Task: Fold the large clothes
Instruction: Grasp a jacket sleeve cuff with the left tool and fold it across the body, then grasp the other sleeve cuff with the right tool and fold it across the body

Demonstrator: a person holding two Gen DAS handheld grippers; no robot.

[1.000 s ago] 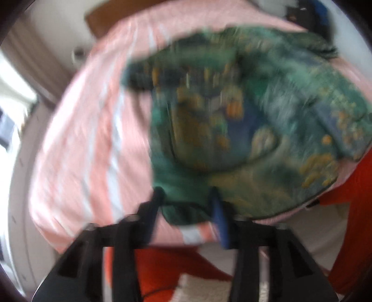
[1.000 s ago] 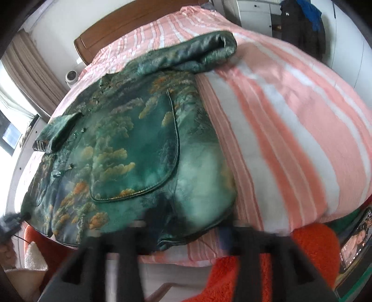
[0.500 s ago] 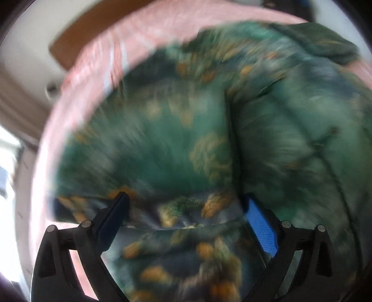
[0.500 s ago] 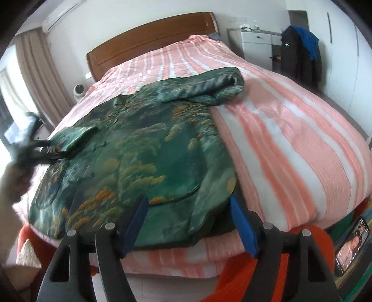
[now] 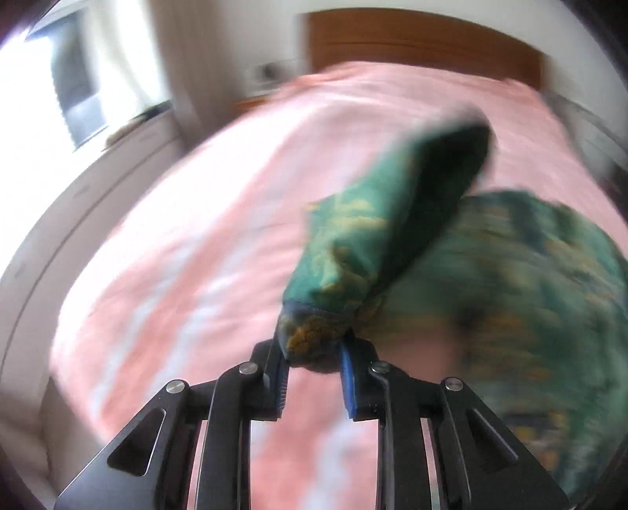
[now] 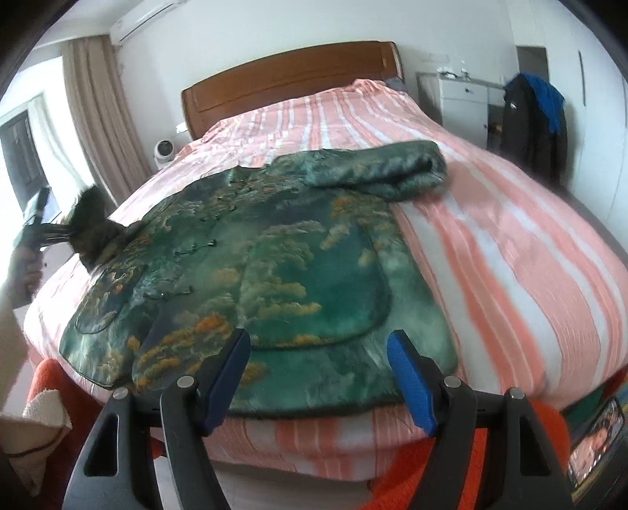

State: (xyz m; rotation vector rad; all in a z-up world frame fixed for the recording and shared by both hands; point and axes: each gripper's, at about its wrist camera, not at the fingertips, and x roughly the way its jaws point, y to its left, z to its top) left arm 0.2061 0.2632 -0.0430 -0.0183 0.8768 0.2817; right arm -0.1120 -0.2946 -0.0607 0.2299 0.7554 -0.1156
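Closing left hand-held gripper [image 5: 314, 367] now pinching jacket sleeve [image 5: 376, 243] (earlier spread), right hand-held gripper [image 6: 320, 374] agape, empty.

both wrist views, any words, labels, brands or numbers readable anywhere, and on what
None can be read.
Jacket: printed pattern only, no label in view.
Phone screen at the lower right of the right wrist view: shows a picture, any text too small to read.
White air conditioner on the wall: no marking legible.
Left wrist view: motion blur, nothing legible on the sleeve or bedspread.
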